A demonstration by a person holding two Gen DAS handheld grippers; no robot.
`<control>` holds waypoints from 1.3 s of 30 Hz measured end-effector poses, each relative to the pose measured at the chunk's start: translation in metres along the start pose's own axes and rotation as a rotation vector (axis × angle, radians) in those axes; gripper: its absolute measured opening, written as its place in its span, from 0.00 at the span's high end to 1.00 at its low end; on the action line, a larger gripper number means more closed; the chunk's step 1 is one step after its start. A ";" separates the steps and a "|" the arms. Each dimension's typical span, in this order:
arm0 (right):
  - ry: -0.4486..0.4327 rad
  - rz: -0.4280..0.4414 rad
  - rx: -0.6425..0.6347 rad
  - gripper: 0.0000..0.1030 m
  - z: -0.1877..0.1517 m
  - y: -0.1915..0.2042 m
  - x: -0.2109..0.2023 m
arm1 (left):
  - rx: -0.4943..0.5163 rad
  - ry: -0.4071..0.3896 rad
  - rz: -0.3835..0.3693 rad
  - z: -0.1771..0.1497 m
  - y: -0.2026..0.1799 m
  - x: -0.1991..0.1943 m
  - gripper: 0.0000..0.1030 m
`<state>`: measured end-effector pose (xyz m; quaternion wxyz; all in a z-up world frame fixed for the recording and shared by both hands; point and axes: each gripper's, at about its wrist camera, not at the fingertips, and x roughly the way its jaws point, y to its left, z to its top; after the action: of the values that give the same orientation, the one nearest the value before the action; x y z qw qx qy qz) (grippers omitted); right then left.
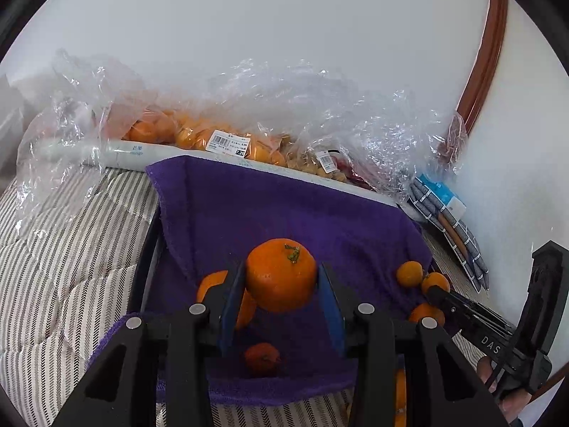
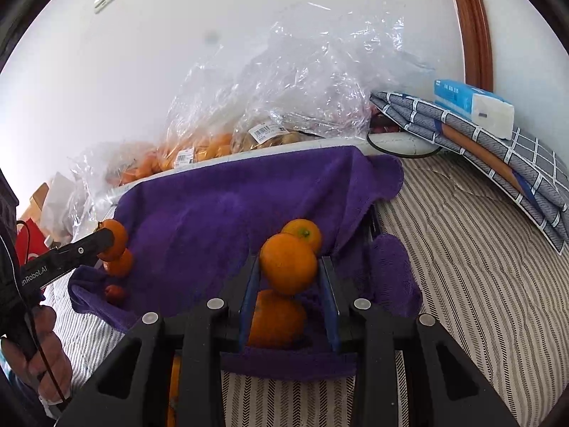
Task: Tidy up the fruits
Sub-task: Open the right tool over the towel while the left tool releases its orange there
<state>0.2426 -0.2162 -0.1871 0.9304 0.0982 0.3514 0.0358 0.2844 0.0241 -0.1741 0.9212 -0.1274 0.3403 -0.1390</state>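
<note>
My left gripper (image 1: 281,277) is shut on a large orange (image 1: 281,274) with a green stem, held above the purple towel (image 1: 249,206). My right gripper (image 2: 288,267) is shut on a smaller orange (image 2: 288,263) above the same towel (image 2: 213,213). More oranges lie on the towel: one behind the left finger (image 1: 209,284), a small dark one (image 1: 262,358) below, several at the right (image 1: 410,273). In the right wrist view one orange (image 2: 304,231) sits behind the held one and another (image 2: 277,320) below it. The left gripper shows there at the left (image 2: 106,242).
Clear plastic bags of oranges (image 1: 185,135) and other produce (image 1: 320,167) lie against the wall behind the towel. Folded grey checked cloth (image 2: 498,149) with a tissue pack (image 2: 473,106) sits at the right. A striped bed cover (image 2: 462,267) surrounds the towel.
</note>
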 end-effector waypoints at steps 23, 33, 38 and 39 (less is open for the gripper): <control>-0.039 -0.021 0.002 0.48 0.000 0.001 -0.011 | 0.027 0.027 -0.013 -0.005 -0.006 0.003 0.61; -0.081 -0.050 -0.050 0.47 -0.003 0.013 -0.022 | 0.053 -0.031 0.026 -0.009 -0.016 -0.009 0.60; -0.118 -0.030 -0.052 0.47 -0.002 0.014 -0.032 | 0.077 -0.107 0.084 -0.014 -0.020 -0.029 0.60; -0.125 -0.033 -0.048 0.47 0.000 0.014 -0.034 | 0.077 -0.122 0.084 -0.013 -0.021 -0.034 0.60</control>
<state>0.2169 -0.2071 -0.1624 0.9531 0.0721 0.2932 0.0227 0.2472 0.0149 -0.1567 0.9495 -0.0857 0.2831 -0.1051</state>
